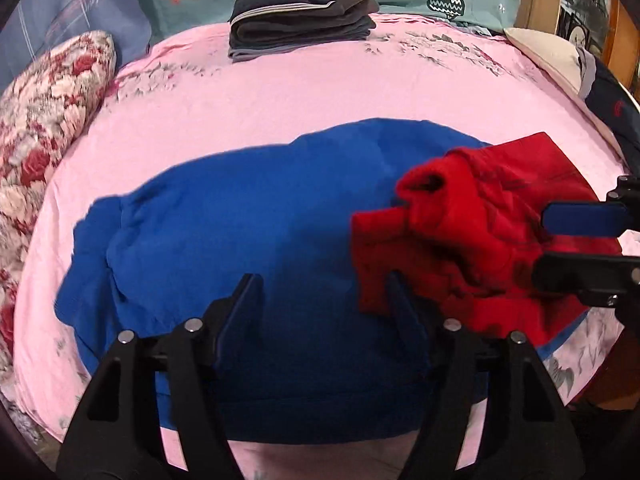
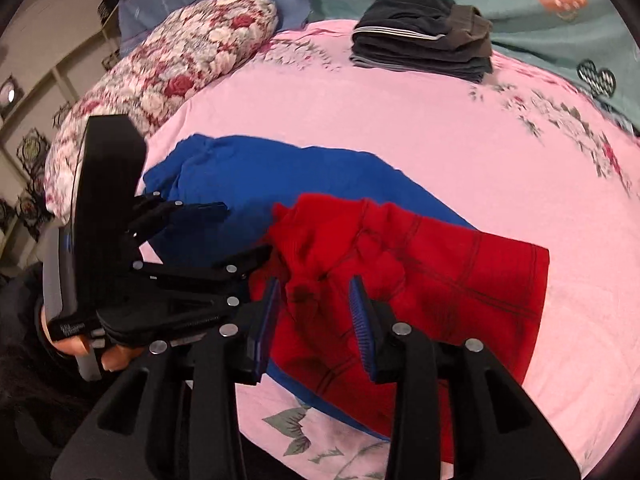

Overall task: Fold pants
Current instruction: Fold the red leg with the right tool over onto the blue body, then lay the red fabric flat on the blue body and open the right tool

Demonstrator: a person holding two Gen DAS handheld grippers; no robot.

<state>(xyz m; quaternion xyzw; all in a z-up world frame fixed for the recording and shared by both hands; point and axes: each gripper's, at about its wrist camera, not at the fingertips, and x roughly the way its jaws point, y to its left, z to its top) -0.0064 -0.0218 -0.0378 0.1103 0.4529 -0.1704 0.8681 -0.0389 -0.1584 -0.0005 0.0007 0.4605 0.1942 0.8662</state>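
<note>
Left tongs (image 1: 322, 300) spread above blue pants (image 1: 248, 216); right tongs (image 2: 314, 312) spread above red pants (image 2: 420, 280). We note both pants on pink bed (image 1: 320, 92), red overlapping blue.

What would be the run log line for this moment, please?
left gripper: open, over blue pants | right gripper: open, over red pants | folded stack: back of bed

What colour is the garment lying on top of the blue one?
Red, with darker stitched lines; clearest in the right wrist view.
</note>
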